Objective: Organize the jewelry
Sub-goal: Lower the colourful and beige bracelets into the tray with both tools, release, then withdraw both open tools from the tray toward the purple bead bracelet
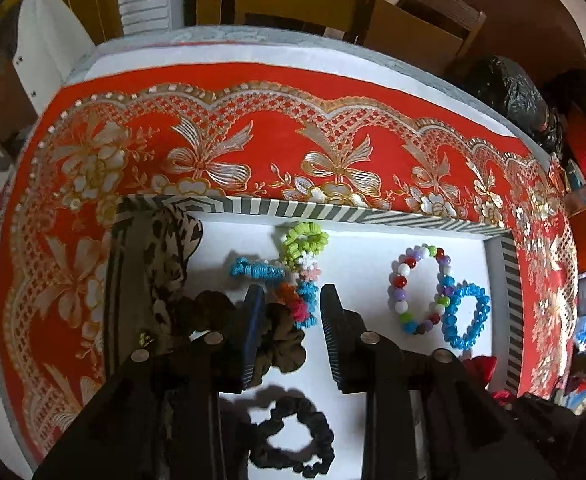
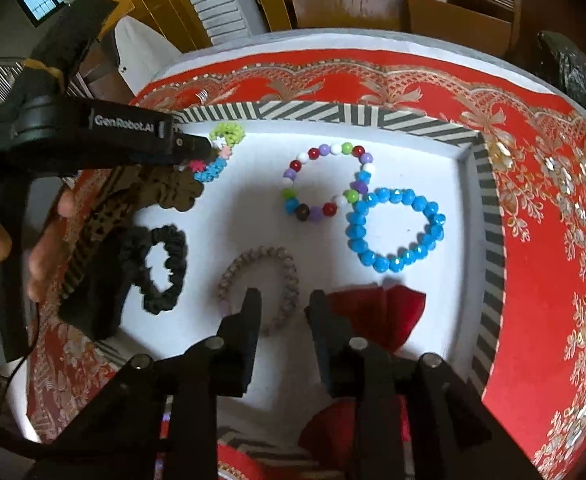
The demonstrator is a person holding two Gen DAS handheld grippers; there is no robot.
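Two tools over the striped tray (image 2: 489,216) on the desk (image 2: 541,280), both parted, gripping nothing. Left tool (image 1: 289,304) straddles brown scrunchie (image 1: 281,340) at 6 o'clock; right tool (image 2: 283,304) straddles clear coil tie (image 2: 261,276). Blue bracelet (image 2: 393,232) at 2 o'clock.

I see my right claw (image 2: 281,304) over the white tray (image 2: 489,216), jaws apart w/ nothing pinched; the clear coil hair tie (image 2: 289,268) lies btwn the tips, red scrunchie (image 2: 385,312) just right. Left claw (image 2: 197,146) sits by the flower-bead bracelet (image 2: 213,164). Blue bead bracelet (image 2: 393,230) touches the multicolor one (image 2: 325,182). Black scrunchie (image 2: 165,268) at left.
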